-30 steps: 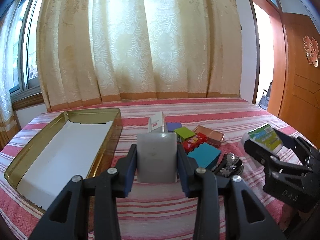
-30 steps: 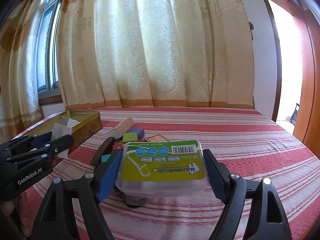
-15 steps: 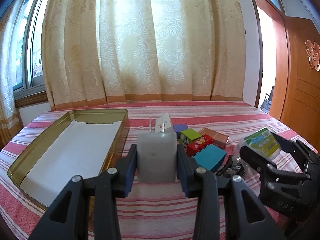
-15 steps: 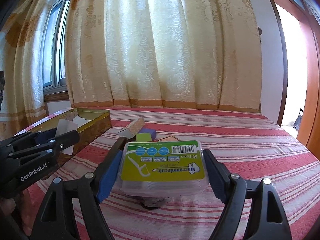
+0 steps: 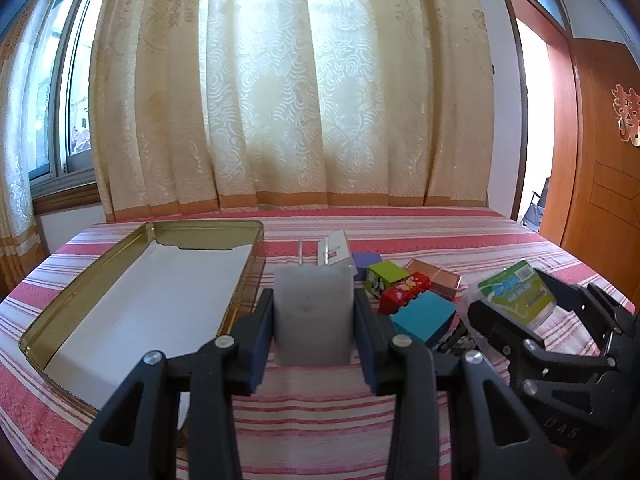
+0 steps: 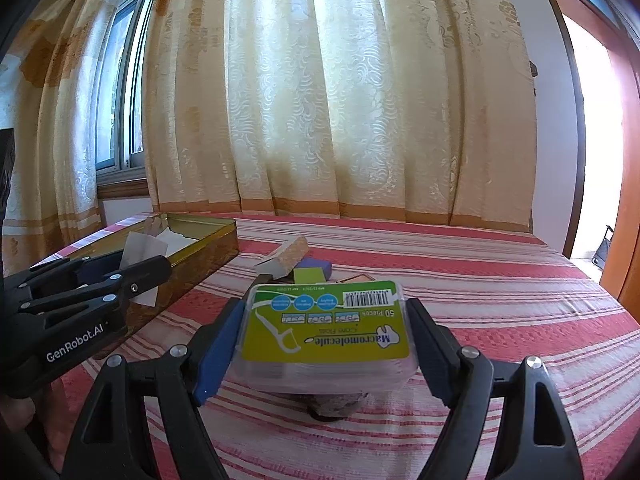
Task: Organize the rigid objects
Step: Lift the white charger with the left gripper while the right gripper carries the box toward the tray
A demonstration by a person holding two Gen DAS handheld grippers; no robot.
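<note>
The gold tin [image 5: 132, 240] at the left is seen empty but for its white liner, a frosted grey box [image 5: 313, 314] is clamped in the left gripper [image 5: 314, 344] beside it, small blocks [image 5: 404, 296] are left scattered on the striped cloth [image 5: 400, 232] — and a floss-pick case [image 6: 326, 330] is gripped by the right gripper [image 6: 324, 344].

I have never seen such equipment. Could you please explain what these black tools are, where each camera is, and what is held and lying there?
No robot: a person holds two hand grippers, each with a fisheye camera looking along its fingers. The left camera shows the left gripper clamped on a translucent grey box. The right camera shows the right gripper clamped on a clear dental floss pick box with a green label. On the red striped cloth lie an open gold tin lined in white, and small colourful boxes, such as a teal box.
</note>
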